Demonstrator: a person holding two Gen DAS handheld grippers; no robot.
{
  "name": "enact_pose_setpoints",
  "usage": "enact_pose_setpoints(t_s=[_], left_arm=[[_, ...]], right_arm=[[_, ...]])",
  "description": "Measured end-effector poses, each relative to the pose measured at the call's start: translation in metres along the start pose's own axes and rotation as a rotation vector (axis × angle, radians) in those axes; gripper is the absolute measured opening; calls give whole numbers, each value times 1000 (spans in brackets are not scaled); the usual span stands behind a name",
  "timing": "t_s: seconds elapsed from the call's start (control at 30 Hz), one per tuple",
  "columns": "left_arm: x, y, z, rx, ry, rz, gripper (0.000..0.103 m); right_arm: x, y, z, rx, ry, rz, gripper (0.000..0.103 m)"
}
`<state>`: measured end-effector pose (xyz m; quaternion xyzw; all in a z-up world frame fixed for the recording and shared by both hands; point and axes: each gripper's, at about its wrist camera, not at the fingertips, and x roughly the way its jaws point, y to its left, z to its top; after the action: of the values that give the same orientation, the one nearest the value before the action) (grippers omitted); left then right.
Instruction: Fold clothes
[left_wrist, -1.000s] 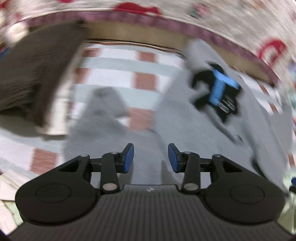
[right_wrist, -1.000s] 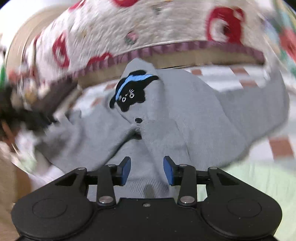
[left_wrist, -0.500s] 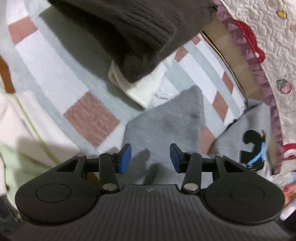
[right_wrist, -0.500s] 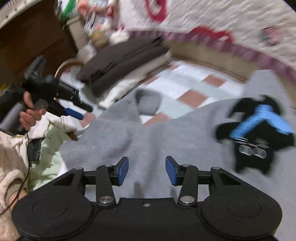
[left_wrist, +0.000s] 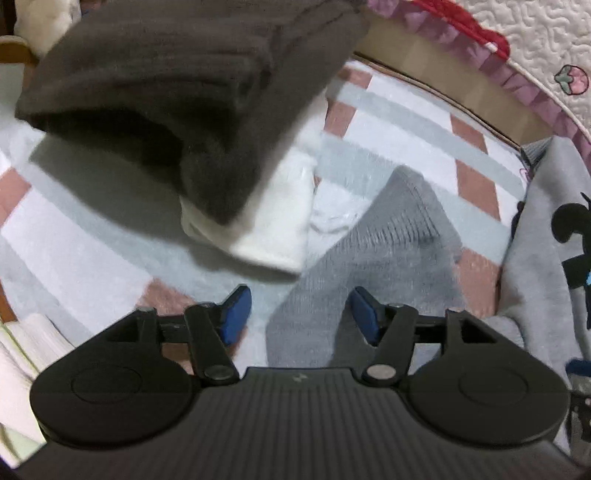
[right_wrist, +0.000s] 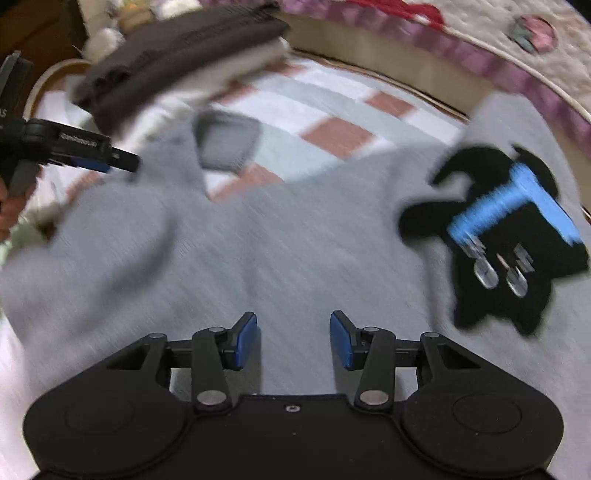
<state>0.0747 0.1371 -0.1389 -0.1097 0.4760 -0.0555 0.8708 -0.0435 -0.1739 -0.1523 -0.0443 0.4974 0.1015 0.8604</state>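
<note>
Left tongs (left_wrist: 300, 314) are held low over the grey sleeve (left_wrist: 388, 254), fingers spread apart, nothing between them. Right tongs (right_wrist: 293, 339) are poised over the body of the grey sweater (right_wrist: 258, 258), likewise spread and empty. The sweater is laid out on the checked blanket (left_wrist: 406, 122), its black-and-blue cat patch (right_wrist: 506, 229) toward the right. One folded stack is seen further back: a dark brown knit (left_wrist: 166, 92) on top of a white garment (left_wrist: 273, 229). In the right wrist view the left tongs are seen at the left edge, and the hand (right_wrist: 9, 210) holding them is cut off by the frame. That view is motion-blurred; patch details are hard to make out. Count: two tongs, one sweater, one stack.
</note>
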Motion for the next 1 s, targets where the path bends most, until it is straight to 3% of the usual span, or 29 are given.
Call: enact_pose_setpoints(t_s=[0.13,0.23,0.3,0.37,0.47,0.5,0.67,0.8,0.9,1.0], left_arm=[[10,-5,-1,2,-23,-13,90],[11,-8,-4,23,-34,-51,92],[11,-13,-7,83,-38,-41,73],[9,-20,-9,144,-46,9,39],[5,-29,-12,239,-75,37,13],[3,-30,-13,246,-84,27,9],[-10,-26,-8,200,-99,-73,8],[-4,-21,-9,191,-37,-131,10],[4,-22,-14,228,30,-119,25],[7,-32,-16,283,31,-94,45]], right_arm=[[-1,-11,-14,100,3,4,51],[-1,-15,-18,179,-4,24,62],[1,-16,-15,223,2,48,69],[4,-9,-12,184,25,27,69],[9,2,-8,126,40,-5,75],[10,5,-8,120,39,-11,78],[11,11,-10,101,24,-25,84],[11,13,-13,93,14,-31,88],[12,15,-14,88,9,-36,93],[13,17,-16,82,4,-41,98]])
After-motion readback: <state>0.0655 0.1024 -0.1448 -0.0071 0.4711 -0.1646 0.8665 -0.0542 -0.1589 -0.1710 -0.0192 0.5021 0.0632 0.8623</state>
